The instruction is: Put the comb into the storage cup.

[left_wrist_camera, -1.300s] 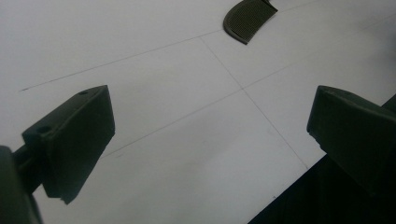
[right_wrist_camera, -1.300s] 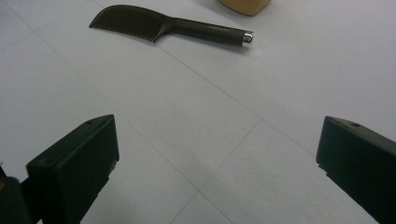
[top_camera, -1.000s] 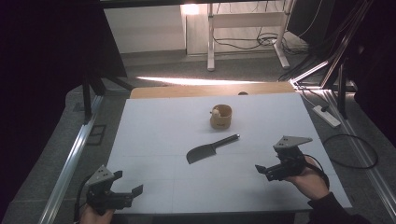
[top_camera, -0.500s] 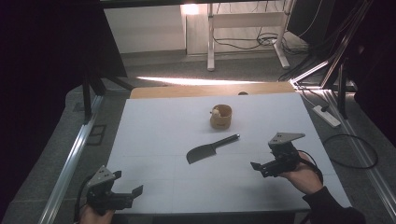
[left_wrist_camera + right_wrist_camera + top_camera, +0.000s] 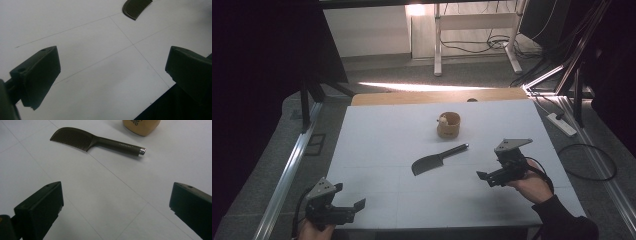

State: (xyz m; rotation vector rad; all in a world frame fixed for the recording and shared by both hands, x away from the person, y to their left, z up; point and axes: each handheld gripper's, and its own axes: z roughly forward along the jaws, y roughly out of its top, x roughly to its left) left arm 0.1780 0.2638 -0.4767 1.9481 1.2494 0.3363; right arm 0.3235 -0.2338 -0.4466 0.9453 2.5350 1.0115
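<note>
Nearest of all, the left gripper (image 5: 343,211) sits at the near left corner of the table (image 5: 377,140), held low by a hand (image 5: 314,231) at the near edge. Its own view shows what the high view cannot: both black jaws stand wide apart with bare white surface between them, gripping nothing, and the toothed end of the comb (image 5: 136,7) just enters at the top of that frame, well apart from the jaws. The table's near edge cuts across the lower right of that view.

Farther in, toward the right edge, the right gripper (image 5: 488,176) points leftward over the table, held by the person's right hand (image 5: 532,182), a dark sleeve trailing to the near edge. In the right gripper view its jaws are likewise spread wide and empty, with the white top and its thin grid lines between them.

Beyond those jaws lies the comb (image 5: 95,141), flat near the table's middle. From the high view it reads as a dark blade-like shape (image 5: 438,159); the right gripper view reveals fine teeth, a round handle and a silver end cap.

Farthest, toward the far edge, stands a small tan cup (image 5: 448,125), near the comb's handle end but not touching it; something pale rests at its rim, too small to identify.
</note>
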